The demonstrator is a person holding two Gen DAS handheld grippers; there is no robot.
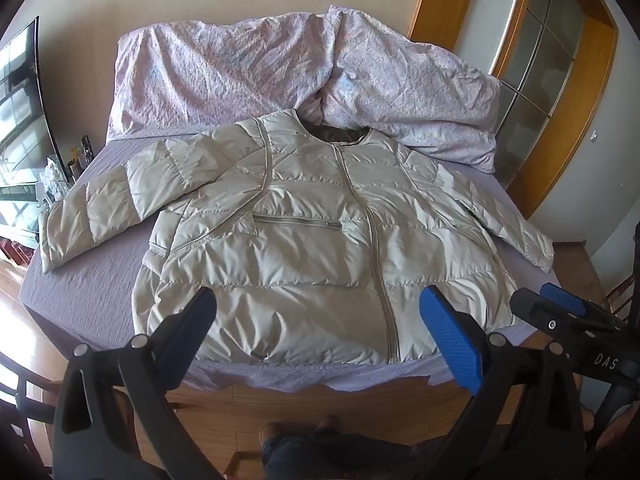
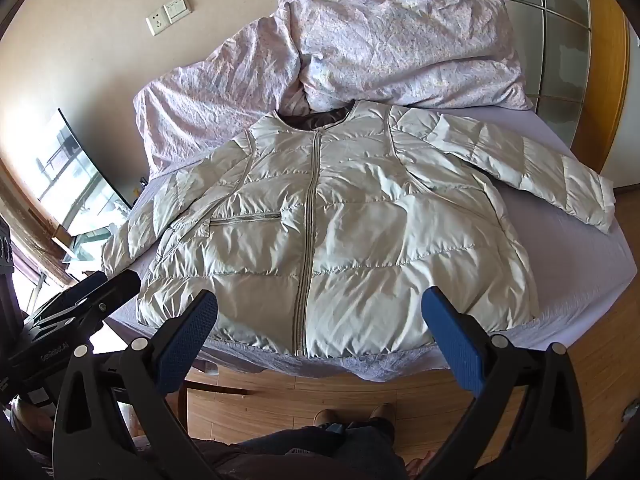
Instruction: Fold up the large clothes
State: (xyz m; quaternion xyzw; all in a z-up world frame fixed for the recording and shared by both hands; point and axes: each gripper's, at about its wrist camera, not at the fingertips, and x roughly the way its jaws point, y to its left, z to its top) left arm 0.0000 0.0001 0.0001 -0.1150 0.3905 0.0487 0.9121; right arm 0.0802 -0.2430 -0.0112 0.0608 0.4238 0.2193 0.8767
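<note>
On the bed (image 1: 92, 280) — zipped puffer jacket (image 1: 304, 248) lying flat, sleeves spread.

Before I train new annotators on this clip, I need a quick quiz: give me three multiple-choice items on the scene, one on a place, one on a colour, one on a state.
1. Where does the puffer jacket lie?
A. On the wooden floor
B. Spread on the bed, in front of the crumpled duvet
C. Hung on the door

2. What colour are the pads on the fingers of the right gripper?
A. Blue
B. Red
C. Yellow

3. What is the state of the jacket's front zipper?
A. Open, both halves spread apart
B. Zipped shut from hem to neckline
C. Hidden under a folded sleeve

Answers:
1 B: the jacket lies flat on the lilac sheet, its collar up against the duvet.
2 A: both inner pads show blue.
3 B: the zipper line runs unbroken up the closed front.
</note>
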